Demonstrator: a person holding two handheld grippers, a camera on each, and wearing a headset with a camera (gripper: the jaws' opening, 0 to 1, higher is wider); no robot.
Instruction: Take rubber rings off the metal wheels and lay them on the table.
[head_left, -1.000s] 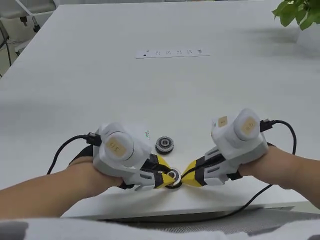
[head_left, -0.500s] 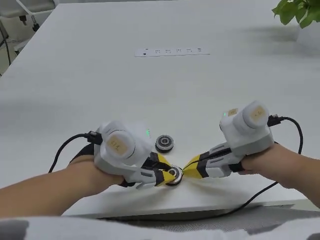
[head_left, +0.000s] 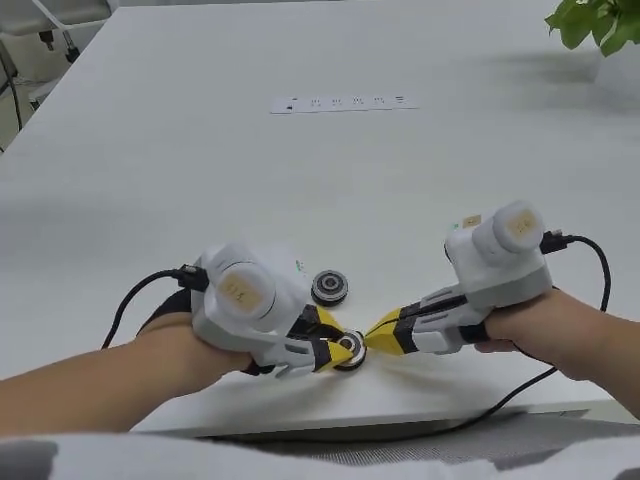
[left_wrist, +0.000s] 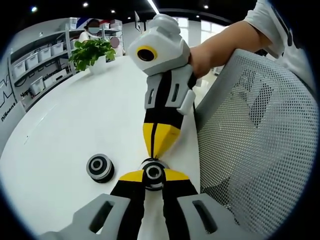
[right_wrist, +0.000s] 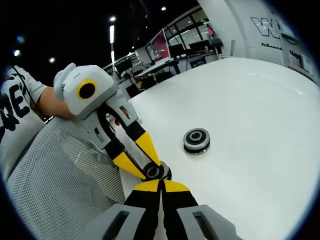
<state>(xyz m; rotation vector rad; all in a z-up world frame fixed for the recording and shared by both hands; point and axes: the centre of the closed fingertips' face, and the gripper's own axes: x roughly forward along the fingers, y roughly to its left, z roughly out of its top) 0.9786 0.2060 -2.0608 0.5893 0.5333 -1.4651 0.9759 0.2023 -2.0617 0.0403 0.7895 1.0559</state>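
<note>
A small metal wheel (head_left: 351, 352) with a black rubber ring is held just above the table's near edge, and my left gripper (head_left: 338, 351) is shut on it. In the left gripper view the wheel (left_wrist: 153, 173) sits between my yellow fingertips. My right gripper (head_left: 371, 342) comes in from the right, jaws pressed together, tips pinched on the wheel's black rim (right_wrist: 154, 171). From the right gripper view its tips (right_wrist: 161, 184) meet right at that rim. A second wheel (head_left: 329, 287) with its rubber ring lies flat on the table just beyond.
The white table (head_left: 330, 180) stretches far ahead, with a power strip (head_left: 344, 104) at mid-distance and a green plant (head_left: 592, 22) at the far right corner. A grey mesh chair (left_wrist: 250, 140) stands at the near edge. Cables trail from both grippers.
My right gripper has drawn slightly to the right and lifted its body, keeping its tips at the wheel. The left gripper still holds the wheel in the same spot.
</note>
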